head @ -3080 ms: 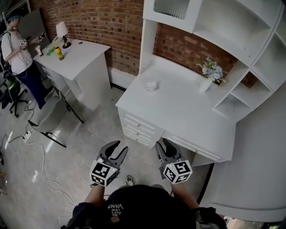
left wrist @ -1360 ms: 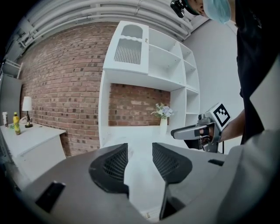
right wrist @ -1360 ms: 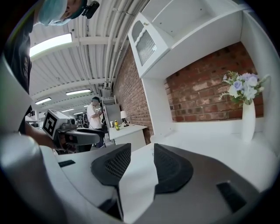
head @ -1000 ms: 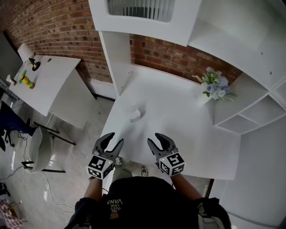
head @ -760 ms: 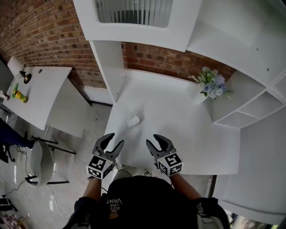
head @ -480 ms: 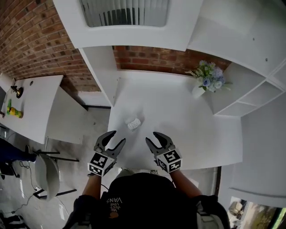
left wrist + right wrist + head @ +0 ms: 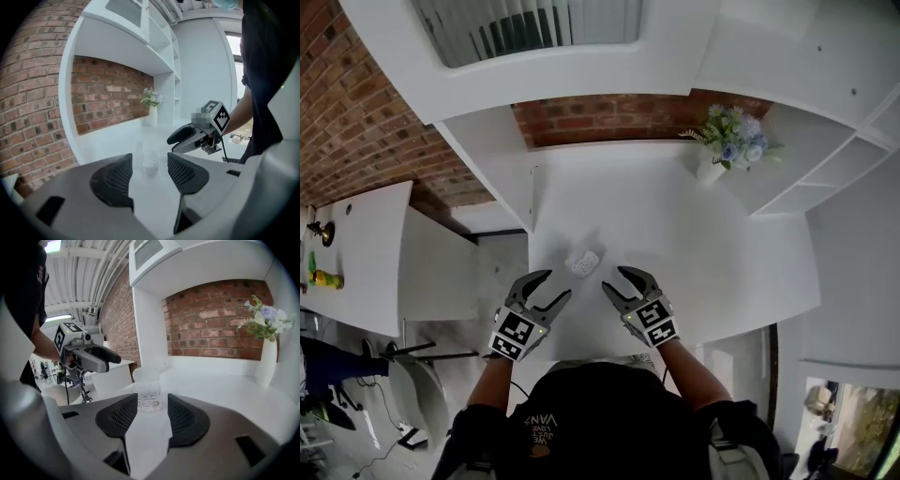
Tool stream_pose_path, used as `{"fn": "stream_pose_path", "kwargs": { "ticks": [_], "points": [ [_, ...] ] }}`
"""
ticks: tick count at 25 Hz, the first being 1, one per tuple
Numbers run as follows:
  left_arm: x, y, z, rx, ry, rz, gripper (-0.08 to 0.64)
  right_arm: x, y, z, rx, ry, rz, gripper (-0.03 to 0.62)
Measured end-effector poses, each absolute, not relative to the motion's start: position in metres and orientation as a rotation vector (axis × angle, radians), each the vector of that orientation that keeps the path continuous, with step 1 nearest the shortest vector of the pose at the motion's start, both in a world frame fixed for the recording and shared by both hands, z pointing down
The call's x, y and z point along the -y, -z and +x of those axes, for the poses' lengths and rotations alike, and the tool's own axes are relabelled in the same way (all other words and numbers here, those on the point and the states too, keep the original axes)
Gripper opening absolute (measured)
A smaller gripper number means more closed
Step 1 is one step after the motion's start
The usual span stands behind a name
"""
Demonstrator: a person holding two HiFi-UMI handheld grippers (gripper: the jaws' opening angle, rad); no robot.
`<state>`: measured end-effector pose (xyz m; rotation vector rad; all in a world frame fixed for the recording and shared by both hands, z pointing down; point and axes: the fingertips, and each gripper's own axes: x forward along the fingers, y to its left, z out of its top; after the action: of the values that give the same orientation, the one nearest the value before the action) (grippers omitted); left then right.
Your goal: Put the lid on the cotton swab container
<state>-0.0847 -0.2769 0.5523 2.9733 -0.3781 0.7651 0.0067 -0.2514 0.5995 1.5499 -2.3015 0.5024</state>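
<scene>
A small clear cotton swab container (image 7: 582, 262) stands on the white desk (image 7: 694, 253), close to its front left part. In the left gripper view the container (image 7: 150, 164) shows white swabs inside, and a clear piece (image 7: 139, 151) stands right beside it. Whether that piece is the lid I cannot tell. My left gripper (image 7: 555, 284) is just left of the container and my right gripper (image 7: 614, 278) just right of it. Both are short of it and their jaws are opening, with nothing between them. The right gripper view shows the container (image 7: 149, 397) a little ahead of the right gripper (image 7: 152, 417).
A white vase of flowers (image 7: 712, 157) stands at the desk's back right, under white shelves (image 7: 825, 178). A brick wall (image 7: 609, 117) backs the desk. A white upright panel (image 7: 502, 173) bounds the desk's left side. A second white table (image 7: 356, 253) stands farther left.
The view has come in over the desk. Both grippers have moved forward past the desk's front edge to flank the container, and their jaws stand wider apart.
</scene>
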Motion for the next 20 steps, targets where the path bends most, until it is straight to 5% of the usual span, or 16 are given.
{"fn": "stream_pose_path", "kwargs": {
  "ticks": [20],
  "points": [
    [0.303, -0.574, -0.046, -0.036, -0.881, 3.054, 0.232, 0.289, -0.648, -0.011, 2.345, -0.428, 1.318, 0.229]
  ]
}}
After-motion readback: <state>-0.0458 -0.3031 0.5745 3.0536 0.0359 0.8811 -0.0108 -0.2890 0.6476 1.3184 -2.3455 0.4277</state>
